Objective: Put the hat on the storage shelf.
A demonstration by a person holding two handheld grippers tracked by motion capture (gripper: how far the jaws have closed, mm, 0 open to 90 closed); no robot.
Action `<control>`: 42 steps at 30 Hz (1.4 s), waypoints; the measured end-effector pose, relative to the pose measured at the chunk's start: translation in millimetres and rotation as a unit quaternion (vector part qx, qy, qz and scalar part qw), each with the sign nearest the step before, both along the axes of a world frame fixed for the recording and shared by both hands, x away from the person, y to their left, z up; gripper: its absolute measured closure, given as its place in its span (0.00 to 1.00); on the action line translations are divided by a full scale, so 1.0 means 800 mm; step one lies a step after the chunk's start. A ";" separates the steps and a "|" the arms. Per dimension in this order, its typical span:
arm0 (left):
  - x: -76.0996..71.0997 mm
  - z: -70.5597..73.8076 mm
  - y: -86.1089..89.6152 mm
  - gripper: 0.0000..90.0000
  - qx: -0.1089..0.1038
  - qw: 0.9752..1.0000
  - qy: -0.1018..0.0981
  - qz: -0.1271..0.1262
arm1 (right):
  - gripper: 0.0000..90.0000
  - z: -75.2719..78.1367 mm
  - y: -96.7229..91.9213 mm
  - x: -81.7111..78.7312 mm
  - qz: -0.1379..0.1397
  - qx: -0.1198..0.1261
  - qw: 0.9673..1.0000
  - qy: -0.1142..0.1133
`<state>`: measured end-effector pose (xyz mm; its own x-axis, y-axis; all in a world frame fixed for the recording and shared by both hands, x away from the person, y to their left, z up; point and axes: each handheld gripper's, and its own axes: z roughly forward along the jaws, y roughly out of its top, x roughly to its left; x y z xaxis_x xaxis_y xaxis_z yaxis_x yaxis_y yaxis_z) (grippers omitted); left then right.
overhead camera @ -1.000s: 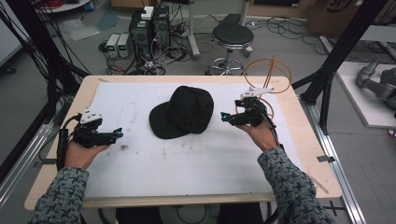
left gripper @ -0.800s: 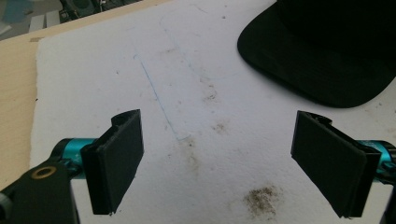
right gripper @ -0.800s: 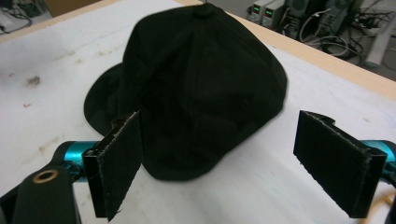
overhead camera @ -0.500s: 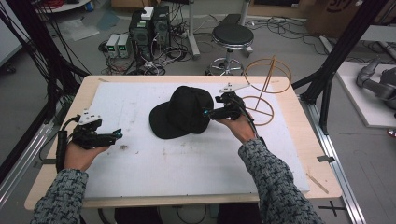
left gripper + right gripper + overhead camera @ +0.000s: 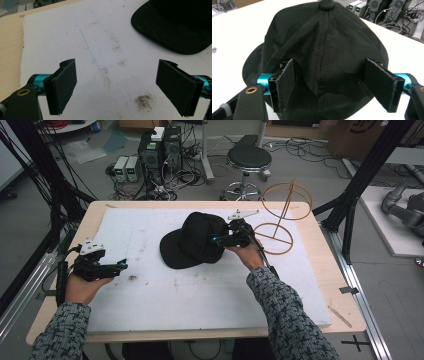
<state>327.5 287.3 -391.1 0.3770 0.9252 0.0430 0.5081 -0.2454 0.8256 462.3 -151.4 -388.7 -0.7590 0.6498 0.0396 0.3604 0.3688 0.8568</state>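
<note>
Right gripper (image 5: 216, 240): I'm touching the cap's (image 5: 192, 242) crown.
Left gripper (image 5: 120, 266): I'm hovering it over the mat (image 5: 200, 295), well apart.

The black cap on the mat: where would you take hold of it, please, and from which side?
Probably the back of the cap's crown, coming in from the stand side, as the right hand-held gripper does now. Its open jaws already straddle the centre seam there, and the soft fabric should bunch into a pinchable fold. The flat brim lies against the mat on the far side, giving little to get under.
</note>
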 end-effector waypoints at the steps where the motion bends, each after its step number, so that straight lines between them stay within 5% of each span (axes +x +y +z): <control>1: 0.000 0.000 0.000 0.19 -0.002 1.000 0.000 0.001 | 0.32 -0.003 0.003 0.001 0.002 -0.005 1.000 0.002; 6: -0.001 -0.002 0.001 0.19 -0.001 1.000 0.002 0.003 | 0.41 -0.006 0.007 0.004 0.002 -0.010 1.000 0.005; 12: -0.002 -0.004 0.002 0.19 0.000 1.000 0.002 0.003 | 0.62 -0.009 0.012 0.003 0.008 -0.021 1.000 0.012; 26: -0.005 -0.002 0.002 0.20 0.002 1.000 0.002 0.005 | 0.95 0.003 0.021 -0.010 0.029 -0.031 0.999 -0.025; 31: -0.007 0.000 0.003 0.20 0.002 1.000 0.001 0.007 | 0.97 0.016 0.021 -0.017 0.027 -0.009 0.998 -0.060; 42: -0.008 0.002 0.001 0.20 0.004 1.000 -0.001 0.006 | 0.98 0.034 0.012 -0.025 0.016 0.021 0.996 -0.085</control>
<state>321.2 287.8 -389.4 0.3666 0.9290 0.0512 0.5087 -0.2462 0.8250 442.7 -142.1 -361.3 -0.7779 0.6251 -0.0638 0.1981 0.3404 0.9192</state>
